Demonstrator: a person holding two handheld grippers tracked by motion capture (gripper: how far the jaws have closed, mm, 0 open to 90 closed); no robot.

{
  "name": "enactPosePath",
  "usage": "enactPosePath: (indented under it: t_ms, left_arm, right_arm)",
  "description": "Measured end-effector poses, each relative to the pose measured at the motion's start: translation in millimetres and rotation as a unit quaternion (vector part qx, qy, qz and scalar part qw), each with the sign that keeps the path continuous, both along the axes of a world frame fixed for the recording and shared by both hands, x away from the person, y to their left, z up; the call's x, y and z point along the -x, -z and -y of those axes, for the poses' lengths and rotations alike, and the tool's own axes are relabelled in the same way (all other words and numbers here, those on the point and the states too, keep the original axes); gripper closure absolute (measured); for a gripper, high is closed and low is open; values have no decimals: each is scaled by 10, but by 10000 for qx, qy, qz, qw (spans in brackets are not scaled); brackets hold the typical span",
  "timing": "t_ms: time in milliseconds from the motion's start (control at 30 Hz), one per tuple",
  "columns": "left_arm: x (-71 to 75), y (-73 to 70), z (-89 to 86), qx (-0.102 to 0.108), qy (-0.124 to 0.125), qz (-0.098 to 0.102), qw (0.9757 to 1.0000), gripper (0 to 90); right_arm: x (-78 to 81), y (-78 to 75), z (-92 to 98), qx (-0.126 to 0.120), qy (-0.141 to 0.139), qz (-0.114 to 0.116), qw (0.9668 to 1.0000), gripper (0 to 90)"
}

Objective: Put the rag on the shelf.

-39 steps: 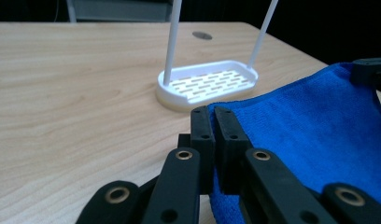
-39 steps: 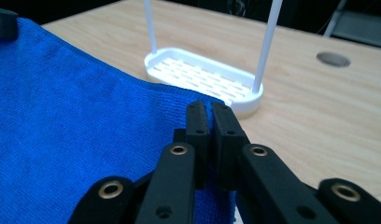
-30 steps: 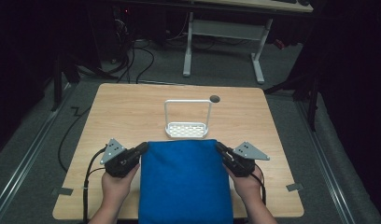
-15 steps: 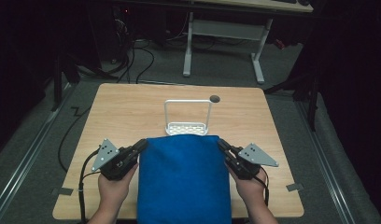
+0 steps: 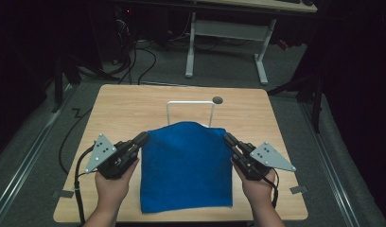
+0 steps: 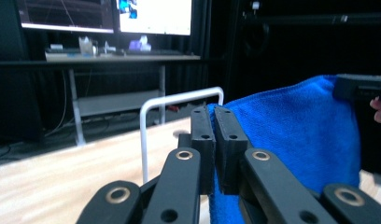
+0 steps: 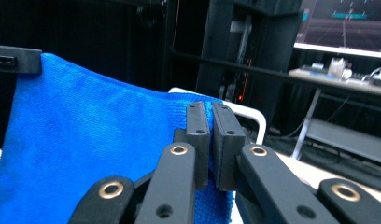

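Observation:
A blue cloth (image 5: 185, 165) hangs stretched between my two grippers above the wooden table (image 5: 120, 113). My left gripper (image 5: 142, 139) is shut on the cloth's upper left corner, and my right gripper (image 5: 227, 138) is shut on its upper right corner. In the left gripper view the jaws pinch the blue cloth (image 6: 296, 130) at its edge, with the white rack (image 6: 179, 100) just behind. In the right gripper view the closed jaws hold the blue cloth (image 7: 95, 140), and the rack's white bar (image 7: 247, 114) shows past it. The white rack (image 5: 190, 104) stands behind the cloth's top edge.
A small dark round hole (image 5: 217, 100) sits near the table's far edge. Beyond the table stands a white-legged desk (image 5: 229, 35) with cables on the floor (image 5: 134, 56). Monitors (image 6: 153, 16) glow in the background.
Both grippers have lifted the cloth's top edge and carried it forward toward the rack. The cloth now hides the rack's base.

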State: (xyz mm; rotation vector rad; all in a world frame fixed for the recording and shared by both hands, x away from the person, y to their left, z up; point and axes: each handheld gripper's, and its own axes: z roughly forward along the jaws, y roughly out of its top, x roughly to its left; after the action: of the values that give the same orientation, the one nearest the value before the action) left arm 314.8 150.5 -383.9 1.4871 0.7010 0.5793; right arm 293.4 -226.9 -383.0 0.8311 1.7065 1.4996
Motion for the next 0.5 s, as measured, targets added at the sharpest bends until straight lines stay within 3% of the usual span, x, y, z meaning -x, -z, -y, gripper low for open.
enactPosePath:
  t_ms: [167, 267, 500]
  left_arm:
    - [-53, -157, -14, 16, -25, 160, 9999, 878]
    - [-140, -280, -14, -31, -52, 252, 9997, 879]
    - [-327, -400, -7, -166, -130, 306, 9993, 879]
  right_arm:
    - [-9, -147, -10, -30, -19, 142, 9999, 874]
    - [-75, -324, 5, -54, -8, 253, 9997, 874]
    - [-248, -463, 50, -160, -21, 153, 9998, 875]
